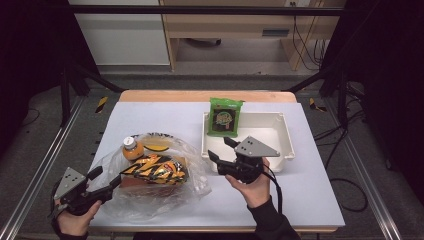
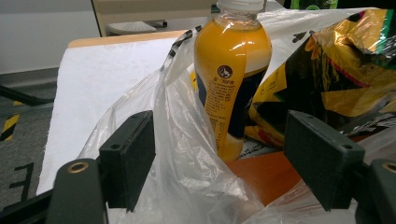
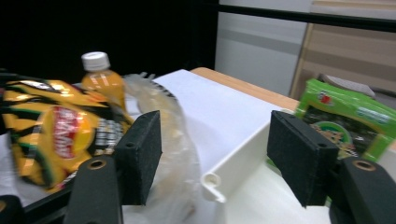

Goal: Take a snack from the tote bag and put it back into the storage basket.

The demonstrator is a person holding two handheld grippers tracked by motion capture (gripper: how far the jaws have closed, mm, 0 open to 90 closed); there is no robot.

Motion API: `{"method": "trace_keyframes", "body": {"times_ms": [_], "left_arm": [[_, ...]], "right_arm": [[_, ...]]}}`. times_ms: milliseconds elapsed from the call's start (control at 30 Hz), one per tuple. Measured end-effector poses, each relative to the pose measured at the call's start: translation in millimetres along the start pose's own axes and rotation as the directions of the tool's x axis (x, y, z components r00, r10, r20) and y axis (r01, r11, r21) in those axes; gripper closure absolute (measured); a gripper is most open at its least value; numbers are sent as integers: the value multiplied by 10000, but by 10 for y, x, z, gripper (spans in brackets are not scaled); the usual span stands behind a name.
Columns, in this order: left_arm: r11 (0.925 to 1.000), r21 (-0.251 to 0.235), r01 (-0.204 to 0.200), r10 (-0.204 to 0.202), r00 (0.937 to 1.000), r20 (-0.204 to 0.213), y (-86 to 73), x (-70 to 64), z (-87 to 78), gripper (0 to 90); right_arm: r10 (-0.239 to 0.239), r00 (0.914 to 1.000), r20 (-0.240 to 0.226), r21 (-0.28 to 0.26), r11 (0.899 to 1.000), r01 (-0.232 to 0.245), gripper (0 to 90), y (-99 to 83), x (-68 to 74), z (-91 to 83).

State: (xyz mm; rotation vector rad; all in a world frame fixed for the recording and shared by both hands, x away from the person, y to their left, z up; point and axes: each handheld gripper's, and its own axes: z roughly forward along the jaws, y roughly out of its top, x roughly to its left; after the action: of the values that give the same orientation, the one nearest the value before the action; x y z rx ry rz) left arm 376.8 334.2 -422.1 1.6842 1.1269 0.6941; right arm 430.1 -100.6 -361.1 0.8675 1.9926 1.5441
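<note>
A clear plastic bag (image 1: 196, 176) lies at the table's front left. Inside it stand an orange juice bottle (image 1: 132, 149) with a white cap, a yellow-and-black chip bag (image 1: 155, 169) and a brown box (image 1: 131, 184). My left gripper (image 1: 106, 177) is open at the bag's left edge. In the left gripper view a fold of the bag (image 2: 187, 154) rises between the jaws of the left gripper (image 2: 219, 135), with the bottle (image 2: 231, 60) just behind. My right gripper (image 1: 220, 147) is open, between the bag and the white tray (image 1: 280, 152). A green snack packet (image 1: 225, 117) leans in the tray.
In the right gripper view the right gripper (image 3: 217, 140) faces the tray's near corner (image 3: 233, 154), with the green packet (image 3: 345, 116) to the right and the chip bag (image 3: 51, 135) and bottle (image 3: 100, 79) to the left. White sheet covers the table (image 1: 160, 117).
</note>
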Motion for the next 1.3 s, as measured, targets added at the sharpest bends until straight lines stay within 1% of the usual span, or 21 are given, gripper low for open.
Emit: {"method": "trace_keyframes", "body": {"times_ms": [67,133,233,300,433,533,633,667,700,733,767,900,933,967,1000,1067,1100,1167,1233,1267,1300], "left_arm": [[10000,23,6,-6,10000,-2,-2,-5,5,247],[10000,71,-28,28,10000,-13,-7,-10,14,247],[9999,129,16,-16,10000,-14,-18,-13,34,247],[9998,198,13,-13,10000,4,-27,-20,45,247],[9997,254,-49,49,10000,10,-33,-28,67,247],[9995,307,-36,36,10000,-1,-40,-24,78,247],[9995,310,29,-29,10000,-7,-51,-7,79,247],[9995,309,55,-55,10000,-21,-54,-2,78,248],[9995,298,73,-72,10000,-33,-58,1,79,248],[9995,321,71,-70,10000,-41,-59,2,76,248],[9995,321,66,-64,10000,-49,-59,1,76,248],[9994,349,-9,12,10000,-78,-56,-12,82,247],[9994,350,-26,29,10000,-70,-55,-13,82,247],[9994,346,-24,27,10000,-79,-55,-15,81,247],[9994,336,-17,20,10000,-84,-54,-16,79,248],[9995,320,-19,21,10000,-81,-53,-16,77,247],[9995,324,-6,8,10000,-74,-53,-14,79,248],[9994,358,-11,14,10000,-87,-56,-11,85,248],[9992,399,-5,9,10000,-87,-58,-10,93,248],[9992,402,3,1,10000,-92,-58,-10,96,248],[9992,406,13,-9,10000,-87,-59,-11,99,248]], "right_arm": [[-78,9998,-204,-86,9999,77,337,-14,74,-3],[-147,9991,-390,32,9999,148,312,-22,138,9],[-228,9980,-595,-84,9997,223,303,-25,225,3],[-190,9966,-797,-144,9997,180,296,-17,276,-10],[-286,9933,-1121,-332,9991,250,289,20,389,-53],[-216,9864,-1628,-360,9992,159,282,26,478,-56],[-163,9792,-2020,-332,9994,98,276,19,575,-33],[-144,9745,-2241,-268,9996,87,266,6,645,-7],[-144,9745,-2241,-268,9996,87,266,6,645,-7],[-199,9701,-2421,-194,9997,157,254,-8,713,17],[-199,9701,-2421,-194,9997,157,254,-8,713,17],[-293,9618,-2723,-29,9996,296,233,-59,835,69],[-349,9590,-2813,156,9990,409,226,-101,887,117],[-349,9590,-2813,156,9990,409,226,-101,887,117],[-358,9581,-2840,358,9982,480,224,-146,923,172],[-370,9572,-2870,421,9978,512,225,-169,937,197],[-437,9578,-2840,494,9970,602,226,-189,946,221],[-522,9633,-2632,572,9959,696,241,-225,950,271],[-467,9652,-2572,629,9959,649,273,-260,930,328],[-534,9677,-2462,709,9948,729,300,-284,917,384],[-534,9677,-2462,709,9948,729,300,-284,917,384]]}}
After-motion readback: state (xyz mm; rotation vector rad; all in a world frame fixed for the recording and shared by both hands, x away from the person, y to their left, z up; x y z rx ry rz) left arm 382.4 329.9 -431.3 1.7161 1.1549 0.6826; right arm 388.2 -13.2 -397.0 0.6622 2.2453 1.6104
